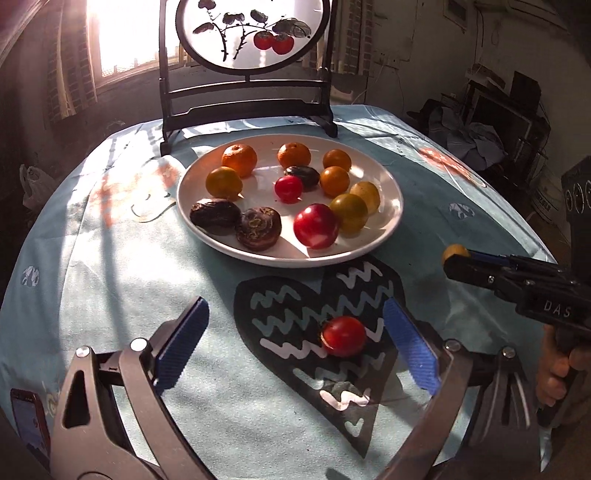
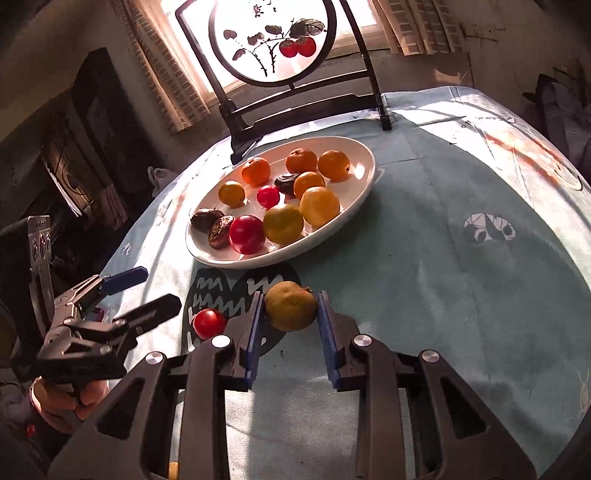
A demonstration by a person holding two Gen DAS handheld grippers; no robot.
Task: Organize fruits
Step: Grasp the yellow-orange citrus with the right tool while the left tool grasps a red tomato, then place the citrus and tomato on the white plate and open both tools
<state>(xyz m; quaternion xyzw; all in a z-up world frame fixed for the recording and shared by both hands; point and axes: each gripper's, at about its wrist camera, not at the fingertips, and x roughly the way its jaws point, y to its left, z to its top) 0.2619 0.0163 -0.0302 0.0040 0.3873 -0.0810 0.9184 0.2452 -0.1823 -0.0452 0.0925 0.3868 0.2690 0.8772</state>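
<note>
A white plate (image 1: pixel 391 221) holds several oranges, yellow fruits, red tomatoes and dark wrinkled fruits; it also shows in the right wrist view (image 2: pixel 364 184). A loose red tomato (image 1: pixel 343 335) lies on the tablecloth's dark heart print, between my open left gripper's (image 1: pixel 295 321) blue pads, nearer the right one. My right gripper (image 2: pixel 290 306) is shut on a yellow-green fruit (image 2: pixel 290 305), held above the cloth just in front of the plate. In the left wrist view the right gripper (image 1: pixel 456 258) comes in from the right with that fruit (image 1: pixel 455 252) at its tip.
A dark wooden stand with a round painted screen (image 1: pixel 251 33) rises behind the plate. A light blue cloth (image 1: pixel 110 258) covers the round table. A phone (image 1: pixel 29 421) lies near the table's left front edge. Dark furniture and clutter (image 1: pixel 498 118) surround the table.
</note>
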